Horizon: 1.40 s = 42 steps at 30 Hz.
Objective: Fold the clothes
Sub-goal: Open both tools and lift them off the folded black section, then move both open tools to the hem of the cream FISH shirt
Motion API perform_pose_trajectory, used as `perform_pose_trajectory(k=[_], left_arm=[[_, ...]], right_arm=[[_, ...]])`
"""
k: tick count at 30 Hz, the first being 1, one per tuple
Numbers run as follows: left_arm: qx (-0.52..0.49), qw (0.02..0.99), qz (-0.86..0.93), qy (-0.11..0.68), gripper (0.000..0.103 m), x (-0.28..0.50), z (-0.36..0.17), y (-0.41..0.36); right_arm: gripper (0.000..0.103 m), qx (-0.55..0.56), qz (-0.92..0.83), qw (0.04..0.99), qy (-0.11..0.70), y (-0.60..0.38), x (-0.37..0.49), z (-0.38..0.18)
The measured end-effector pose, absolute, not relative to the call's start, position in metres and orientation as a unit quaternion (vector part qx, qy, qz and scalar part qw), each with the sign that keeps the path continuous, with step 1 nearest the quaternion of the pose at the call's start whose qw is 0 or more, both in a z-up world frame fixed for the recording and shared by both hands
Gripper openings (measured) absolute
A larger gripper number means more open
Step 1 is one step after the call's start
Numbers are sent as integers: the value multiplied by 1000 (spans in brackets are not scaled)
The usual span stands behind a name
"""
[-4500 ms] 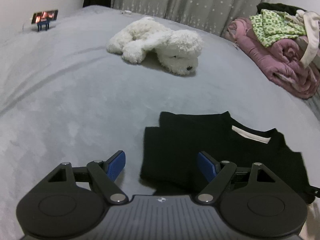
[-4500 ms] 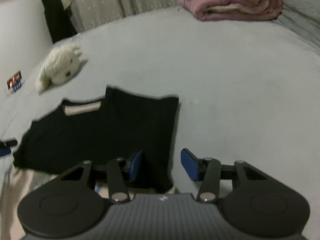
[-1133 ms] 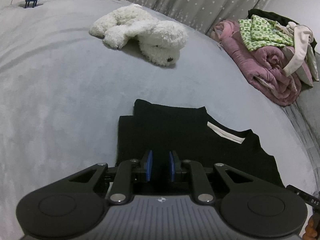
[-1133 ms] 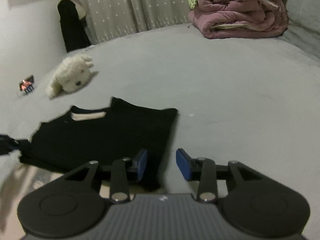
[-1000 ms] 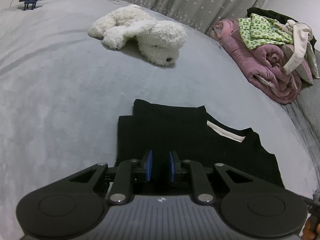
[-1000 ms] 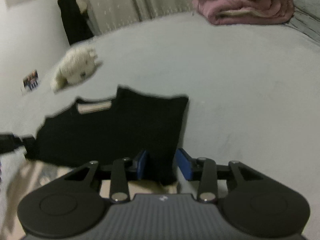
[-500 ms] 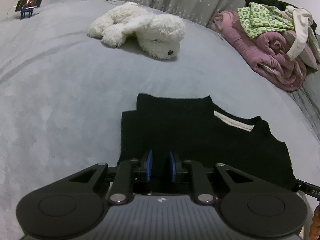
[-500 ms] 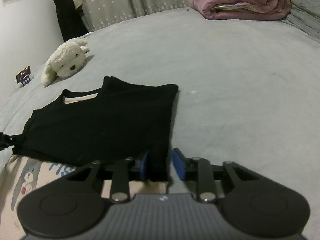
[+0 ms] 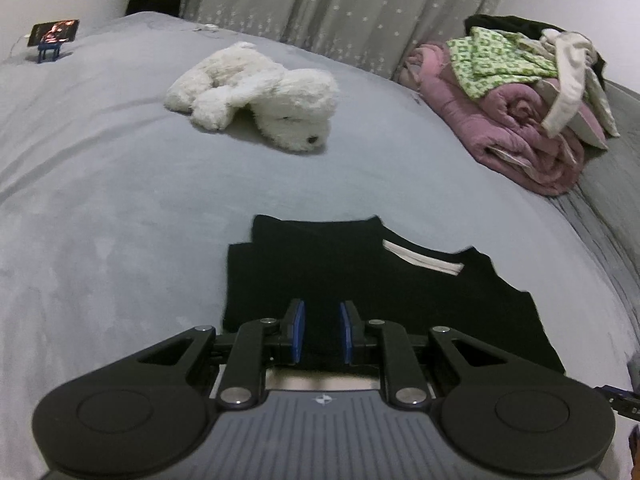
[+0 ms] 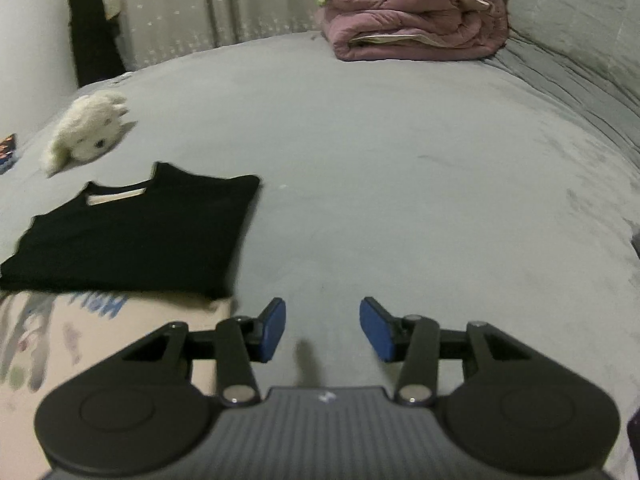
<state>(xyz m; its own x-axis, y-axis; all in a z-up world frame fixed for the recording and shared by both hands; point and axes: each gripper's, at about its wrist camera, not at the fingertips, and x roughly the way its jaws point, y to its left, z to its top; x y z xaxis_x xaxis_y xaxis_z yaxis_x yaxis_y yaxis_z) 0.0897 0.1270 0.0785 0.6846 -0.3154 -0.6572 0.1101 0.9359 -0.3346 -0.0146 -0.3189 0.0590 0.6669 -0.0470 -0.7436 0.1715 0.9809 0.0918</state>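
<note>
Grey bedspread fills both views. White plush dog lying on its side, far part of bed. Phone on small blue stand at far left edge. Rolled pink quilt at far right, green patterned cloth heaped on top. Dotted grey curtain behind the bed.

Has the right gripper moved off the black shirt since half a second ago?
Yes. The right gripper has opened and shifted right, off the black shirt, over bare bed.
</note>
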Motion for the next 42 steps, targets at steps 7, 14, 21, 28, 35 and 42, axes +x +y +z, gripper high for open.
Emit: perform_pose_trajectory(k=[7,14,21,28,35,42], left_arm=[[-74,911,-143,379,18,56,81,106],[-30,899,-144,413,18,29,67,108],[-18,883,-117,454,28,13,44,121],[17,893,-104,437,31,-12,42,114],[38,892,-105,439,32,-44,43,114],[2,885,-98,456,32,-74,46,135]], right_arm=[[48,43,45,903,425,-284,-57,73],[53,2,79,873,481,-237,-77,45],[55,-21,66,865,497,-227,-105,44],[57,-8,52,862,504,-231,-129,39],[59,19,59,862,502,-234,-159,38],[63,29,65,868,491,-237,-187,36]])
